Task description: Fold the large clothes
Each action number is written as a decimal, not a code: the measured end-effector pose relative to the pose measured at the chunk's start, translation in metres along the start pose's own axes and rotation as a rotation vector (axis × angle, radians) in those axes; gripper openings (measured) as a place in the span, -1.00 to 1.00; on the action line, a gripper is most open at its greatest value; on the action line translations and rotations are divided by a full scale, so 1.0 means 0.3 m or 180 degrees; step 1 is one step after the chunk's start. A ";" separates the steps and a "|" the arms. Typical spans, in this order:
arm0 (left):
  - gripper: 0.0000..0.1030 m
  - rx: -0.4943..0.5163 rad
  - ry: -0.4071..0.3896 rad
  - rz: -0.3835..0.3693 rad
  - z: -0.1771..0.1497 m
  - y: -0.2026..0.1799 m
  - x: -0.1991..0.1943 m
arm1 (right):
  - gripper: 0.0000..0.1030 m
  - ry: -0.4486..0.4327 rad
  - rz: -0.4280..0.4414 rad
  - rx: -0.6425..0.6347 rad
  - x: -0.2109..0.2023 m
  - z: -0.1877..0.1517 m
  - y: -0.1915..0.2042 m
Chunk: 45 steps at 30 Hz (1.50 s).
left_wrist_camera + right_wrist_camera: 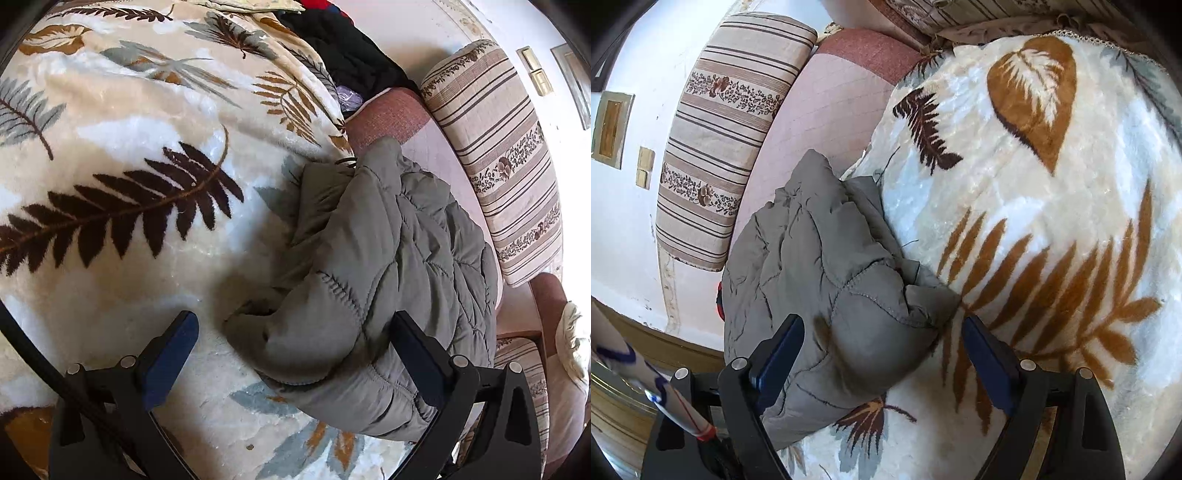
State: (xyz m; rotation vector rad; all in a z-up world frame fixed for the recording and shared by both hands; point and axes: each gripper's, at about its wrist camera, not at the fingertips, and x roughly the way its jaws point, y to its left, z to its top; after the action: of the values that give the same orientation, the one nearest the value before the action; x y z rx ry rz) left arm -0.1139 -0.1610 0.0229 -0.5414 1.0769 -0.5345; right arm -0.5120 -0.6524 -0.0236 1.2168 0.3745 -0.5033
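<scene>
Jacket (391, 266), grey and quilted, lies bundled on the leaf-patterned blanket (140, 122), at the blanket's edge beside the striped cushion (495, 155). Left gripper (295, 347): jaws apart, one side of the bundle between them, pads not pressing. Right gripper (882, 354): jaws apart over the other side, nothing clamped. Dark clothes (347, 48) lie farther along the blanket.

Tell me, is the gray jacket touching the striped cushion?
Apart. The right wrist view shows a strip of pink seat between the gray jacket and the striped cushion.
</scene>
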 end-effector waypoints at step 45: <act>-0.23 0.1792 -0.0715 0.0561 -0.148 -0.295 -0.242 | -0.39 -0.0502 -0.0483 -0.2100 -0.168 -0.167 0.434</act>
State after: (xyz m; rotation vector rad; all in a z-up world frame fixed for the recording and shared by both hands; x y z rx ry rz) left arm -0.1943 -0.1872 0.1118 -0.0090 0.7069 -0.5764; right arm -0.4821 -0.5626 0.0906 0.5105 0.4537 -0.5444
